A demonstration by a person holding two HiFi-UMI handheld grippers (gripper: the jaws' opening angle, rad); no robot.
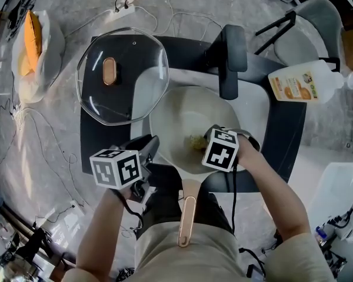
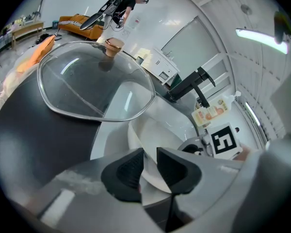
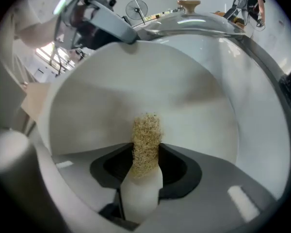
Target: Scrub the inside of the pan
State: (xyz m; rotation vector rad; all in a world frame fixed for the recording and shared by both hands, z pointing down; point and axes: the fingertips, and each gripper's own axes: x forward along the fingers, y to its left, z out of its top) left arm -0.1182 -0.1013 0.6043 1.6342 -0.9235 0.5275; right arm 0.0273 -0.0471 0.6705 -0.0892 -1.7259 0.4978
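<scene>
A white pan [image 1: 188, 113] sits in a pale basin, its copper-tipped handle [image 1: 186, 222] pointing toward me. My right gripper [image 1: 203, 141] is inside the pan, shut on a white sponge [image 1: 196, 141] whose yellow-brown scrub side touches the pan floor. In the right gripper view the sponge [image 3: 146, 140] sticks out between the jaws of the right gripper [image 3: 145, 154] against the pan's inner wall [image 3: 136, 81]. My left gripper [image 1: 152, 148] is at the pan's near-left rim. In the left gripper view the jaws of the left gripper [image 2: 150, 166] are clamped on the thin white rim [image 2: 155, 137].
A glass lid [image 1: 122, 75] with a copper knob lies on the dark counter [image 1: 100, 151] at the back left. A black faucet-like fixture [image 1: 230, 60] stands behind the pan. At the right lies a dish-soap bottle [image 1: 303, 82]. Cables and an orange bag [image 1: 32, 46] are at the left.
</scene>
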